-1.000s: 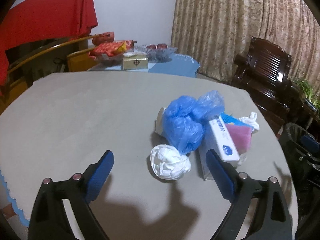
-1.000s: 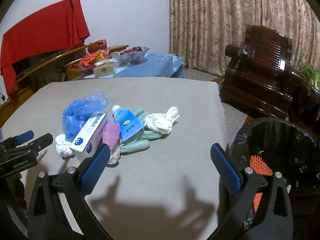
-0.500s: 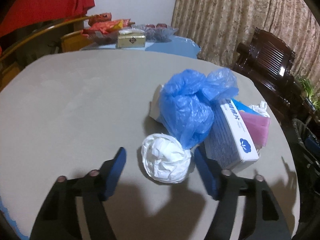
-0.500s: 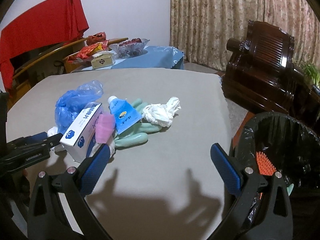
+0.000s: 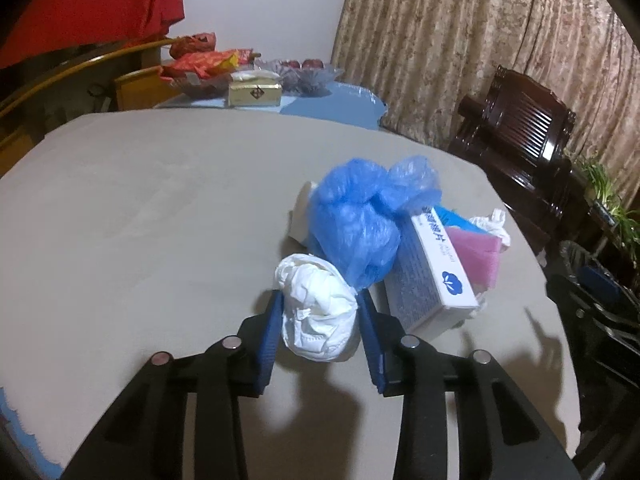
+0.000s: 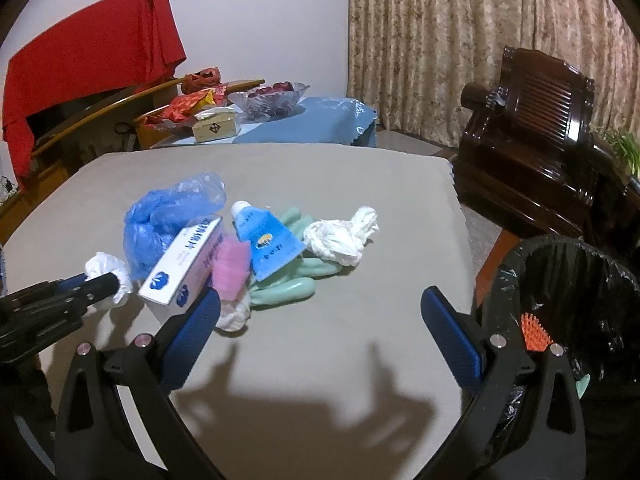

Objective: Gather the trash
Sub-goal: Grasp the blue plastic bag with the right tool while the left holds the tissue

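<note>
The left gripper (image 5: 319, 304), jaws just closing, pinches a white paper wad (image 5: 316, 308) at the pile's near edge; the right gripper (image 6: 320, 320) hangs wide, empty. Next (likely): lift toward the bin (image 6: 568, 280), far right.

Trash pile on the grey table (image 6: 360, 184), bin at its right edge

The right tool (image 6: 320, 320) hovers wide open; the left tool (image 6: 105, 281) grips a white paper wad (image 6: 105, 266) beside the blue plastic bag (image 6: 160, 220) and white box (image 6: 182, 266); black-lined trash bin (image 6: 568, 280).
</note>
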`<state>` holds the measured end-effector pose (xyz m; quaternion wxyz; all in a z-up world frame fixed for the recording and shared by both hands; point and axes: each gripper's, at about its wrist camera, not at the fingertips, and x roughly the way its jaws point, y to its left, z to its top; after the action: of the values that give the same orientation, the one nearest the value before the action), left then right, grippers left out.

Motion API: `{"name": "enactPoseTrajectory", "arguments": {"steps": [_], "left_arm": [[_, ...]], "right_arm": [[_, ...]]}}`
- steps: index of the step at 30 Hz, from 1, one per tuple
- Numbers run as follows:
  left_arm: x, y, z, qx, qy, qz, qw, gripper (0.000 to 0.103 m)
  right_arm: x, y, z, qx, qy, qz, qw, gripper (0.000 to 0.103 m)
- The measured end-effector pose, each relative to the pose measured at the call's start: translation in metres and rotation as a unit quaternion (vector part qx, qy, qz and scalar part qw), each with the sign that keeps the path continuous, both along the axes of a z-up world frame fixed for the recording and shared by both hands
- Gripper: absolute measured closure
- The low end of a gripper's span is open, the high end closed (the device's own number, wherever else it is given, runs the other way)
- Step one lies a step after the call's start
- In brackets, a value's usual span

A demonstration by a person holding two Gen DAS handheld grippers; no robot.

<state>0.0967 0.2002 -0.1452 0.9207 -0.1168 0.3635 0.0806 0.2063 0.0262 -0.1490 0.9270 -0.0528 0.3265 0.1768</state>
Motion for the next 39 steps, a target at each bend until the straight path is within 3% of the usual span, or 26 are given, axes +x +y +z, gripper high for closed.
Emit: {"name": "enactPoseTrajectory", "arguments": {"steps": [8, 32, 37, 39], "left_arm": [[-0.016, 0.014, 0.012, 0.025, -0.014, 0.020, 0.9994, 0.066], [-0.036, 0.079, 0.023, 0.029, -0.032, 0.081, 0.9958, 0.066], [-0.037, 0.085, 0.025, 0.030, -0.034, 0.086, 0.9953, 0.066], [-0.038, 0.085, 0.025, 0.028, -0.034, 0.089, 0.9950, 0.066]], "right_arm": [[-0.005, 0.026, 0.001, 0.008, 0.003, 0.023, 1.000, 0.005], [0.006, 0.149, 0.010, 0.006, 0.005, 0.111, 0.994, 0.007], [0.018, 0.164, 0.001, -0.008, 0.029, 0.116, 0.993, 0.029], [0.021, 0.169, -0.001, -0.014, 0.039, 0.125, 0.991, 0.047]]}}
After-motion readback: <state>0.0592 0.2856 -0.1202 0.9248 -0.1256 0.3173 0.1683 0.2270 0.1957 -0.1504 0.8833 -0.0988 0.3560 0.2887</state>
